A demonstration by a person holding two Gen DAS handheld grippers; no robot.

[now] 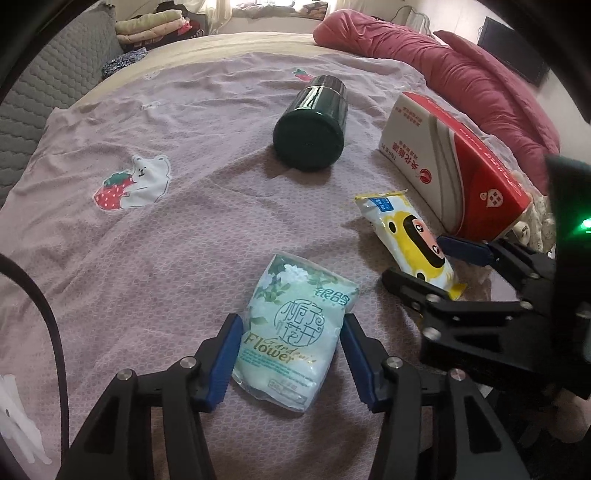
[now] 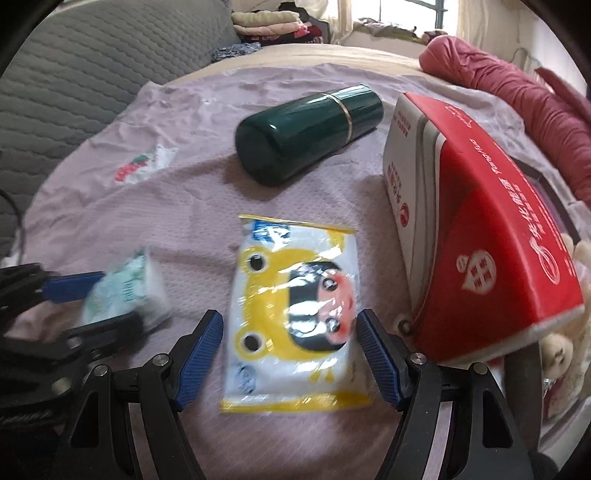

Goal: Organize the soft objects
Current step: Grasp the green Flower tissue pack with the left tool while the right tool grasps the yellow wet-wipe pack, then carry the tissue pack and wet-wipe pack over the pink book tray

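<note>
A pale green "Flower" tissue pack lies on the pink sheet between the open fingers of my left gripper; the pads stand close beside it, contact unclear. It shows blurred in the right wrist view. A yellow and white cartoon tissue pack lies between the open fingers of my right gripper, not squeezed. In the left wrist view this pack sits between the right gripper's fingers.
A dark green flask lies on its side at the back, also in the right wrist view. A red and white box stands at the right, plush toys behind it. A red duvet and folded clothes lie farther back.
</note>
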